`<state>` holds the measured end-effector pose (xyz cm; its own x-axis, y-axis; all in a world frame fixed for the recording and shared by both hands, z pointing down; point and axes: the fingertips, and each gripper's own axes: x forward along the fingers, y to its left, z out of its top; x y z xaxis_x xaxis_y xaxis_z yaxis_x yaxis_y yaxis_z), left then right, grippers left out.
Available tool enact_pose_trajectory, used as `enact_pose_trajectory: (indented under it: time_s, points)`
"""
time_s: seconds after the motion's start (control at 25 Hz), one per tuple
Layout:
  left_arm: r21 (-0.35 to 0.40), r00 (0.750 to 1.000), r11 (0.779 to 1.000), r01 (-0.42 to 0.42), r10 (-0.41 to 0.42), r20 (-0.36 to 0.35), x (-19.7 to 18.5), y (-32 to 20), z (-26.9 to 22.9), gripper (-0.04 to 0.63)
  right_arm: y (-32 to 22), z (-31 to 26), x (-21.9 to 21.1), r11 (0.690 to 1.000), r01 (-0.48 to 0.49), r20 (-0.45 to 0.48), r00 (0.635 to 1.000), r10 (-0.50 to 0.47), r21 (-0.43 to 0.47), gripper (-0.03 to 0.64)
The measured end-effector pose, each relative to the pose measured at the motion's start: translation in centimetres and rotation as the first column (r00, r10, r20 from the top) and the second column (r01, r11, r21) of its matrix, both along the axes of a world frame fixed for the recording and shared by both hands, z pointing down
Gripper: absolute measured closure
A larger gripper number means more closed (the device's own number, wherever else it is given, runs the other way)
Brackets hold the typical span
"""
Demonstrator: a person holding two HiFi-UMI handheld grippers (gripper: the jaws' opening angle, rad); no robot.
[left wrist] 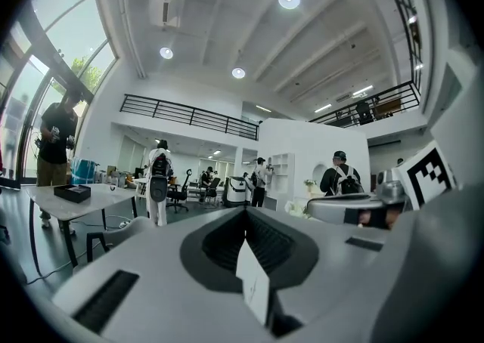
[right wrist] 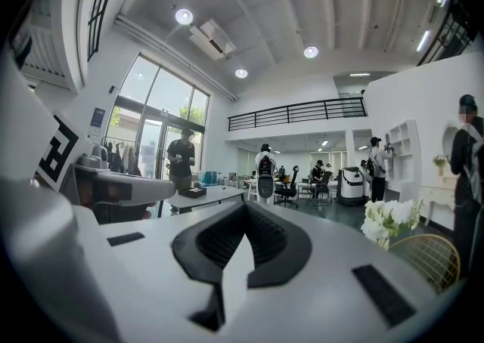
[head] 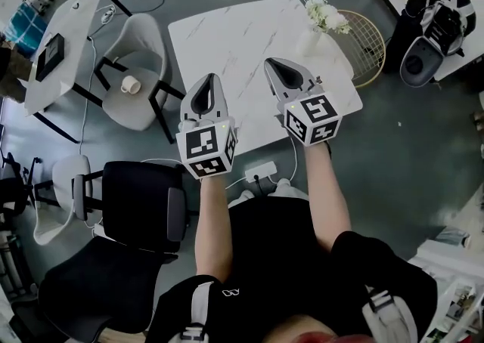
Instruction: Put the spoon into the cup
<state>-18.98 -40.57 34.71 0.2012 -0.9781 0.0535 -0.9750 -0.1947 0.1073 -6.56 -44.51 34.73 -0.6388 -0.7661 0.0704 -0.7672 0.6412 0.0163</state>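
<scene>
- The left gripper is holding its fingers together, nothing between them.
- The right gripper is doing likewise, above the table.
- The cup is sitting on a grey chair, well left of the left fingers.

Finding one: the left gripper is held level and points to 12 o'clock in the head view. Its fingers are closed together, with nothing between them. Finding two: the right gripper is level and points to about 11 o'clock, fingers likewise closed and empty. The left forearm and right forearm are extended forward, and the grippers sit side by side, not touching.
</scene>
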Motion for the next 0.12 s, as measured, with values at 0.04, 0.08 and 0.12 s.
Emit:
enact_pose_trajectory:
  time_s: [0.04,0.08,0.12]
  points:
    - [-0.001,1.000,1.000,-0.003,0.003,0.000,0.04,-0.20,-0.10,0.578,-0.17,-0.12,0.00,1.000,0.000,-0.001,1.000,0.000,-0.001,0.611]
    - [-0.002,1.000,1.000,-0.005,0.005,0.000,0.06,-0.41,-0.23,0.578,-0.35,-0.25,-0.01,1.000,0.000,-0.002,1.000,0.000,-0.003,0.611]
    - [-0.004,1.000,1.000,-0.007,0.007,-0.001,0.06,-0.63,-0.37,0.578,-0.53,-0.39,-0.03,1.000,0.000,-0.004,1.000,0.000,-0.004,0.611]
